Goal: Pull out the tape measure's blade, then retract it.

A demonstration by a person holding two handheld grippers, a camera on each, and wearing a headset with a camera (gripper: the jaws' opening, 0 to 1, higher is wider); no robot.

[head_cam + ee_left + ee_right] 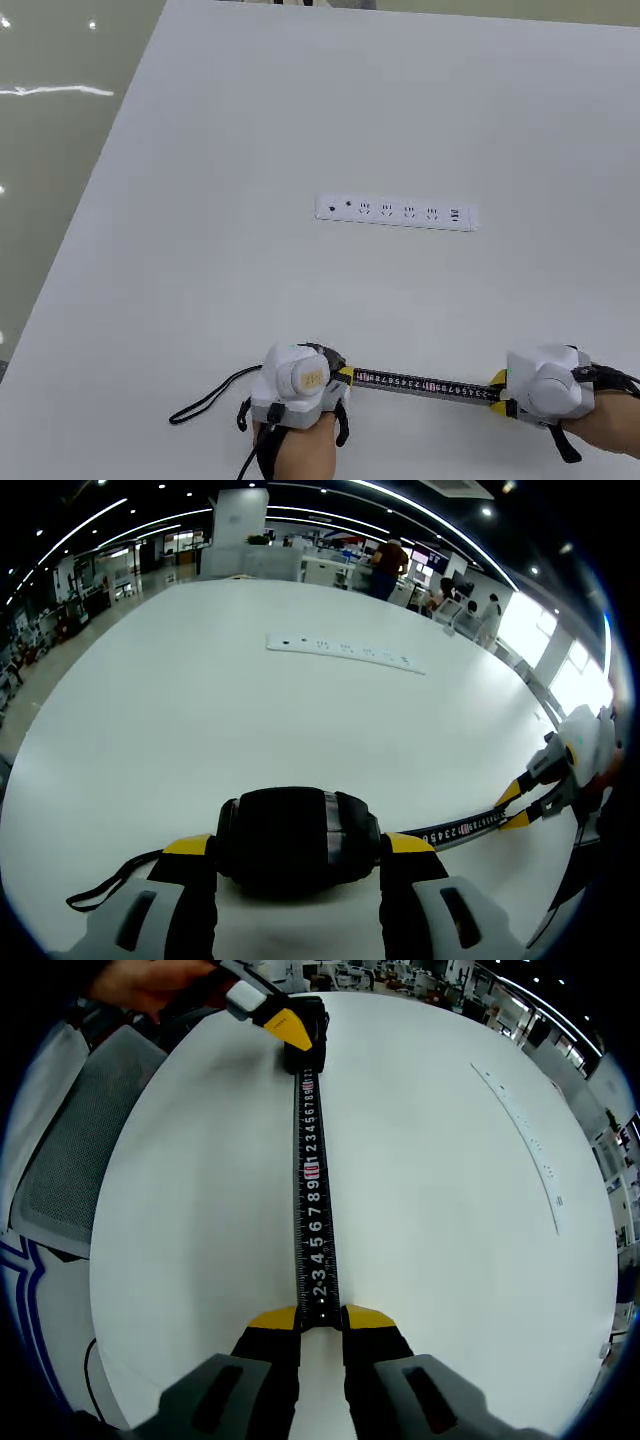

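Observation:
The black tape measure case rests on the white table, clamped between the yellow-tipped jaws of my left gripper, which is shut on it. In the head view that gripper is at the near edge, left of centre. The dark blade with white numerals runs out to the right, and its end is pinched by my right gripper. Seen from the right gripper view, the blade stretches from the case back to my right gripper. A black wrist strap trails left from the case.
A white power strip lies flat across the middle of the table, well beyond the tape. In the left gripper view it lies far off, with people and desks behind the table. A grey chair stands beside the table's edge.

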